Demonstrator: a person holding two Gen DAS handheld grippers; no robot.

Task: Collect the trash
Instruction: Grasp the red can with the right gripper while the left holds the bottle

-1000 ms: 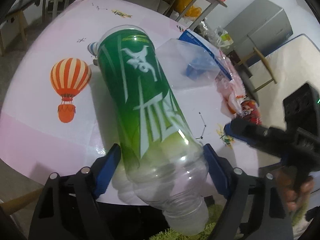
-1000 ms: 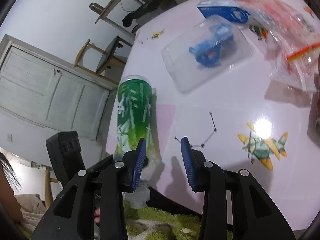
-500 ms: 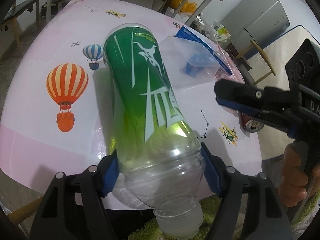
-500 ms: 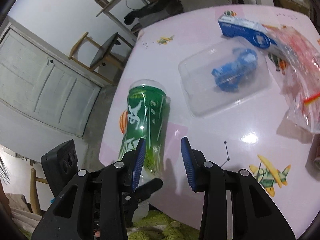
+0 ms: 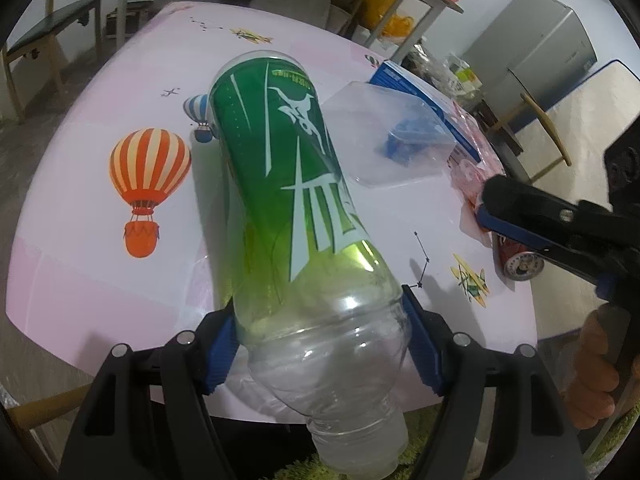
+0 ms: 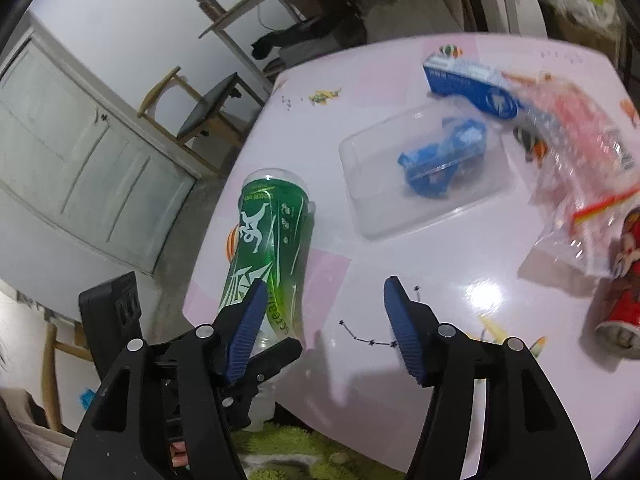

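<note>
Pink table [image 5: 100, 280]: left gripper [image 5: 320, 348] fingers clamp empty green bottle [image 5: 288, 200]; right gripper [image 6: 324, 328] fingers just opening, nothing between.

Glossy clear plastic bottle [image 5: 304, 248], shiny pink table [image 5: 100, 280], crinkly plastic bag [image 6: 580, 168], ribbed blue jaws

A: What colours does the bottle [image 5: 288, 208] have?

B: A green label with white lettering, fading to yellow-green; its neck end is clear.

A: And the table [image 5: 100, 272]?

B: Pale pink, printed with an orange-and-white striped balloon [image 5: 149, 184] at nine o'clock of the bottle. A red can [image 6: 624, 300] lies at three o'clock. The gripper pads [image 6: 402, 328] are blue.
</note>
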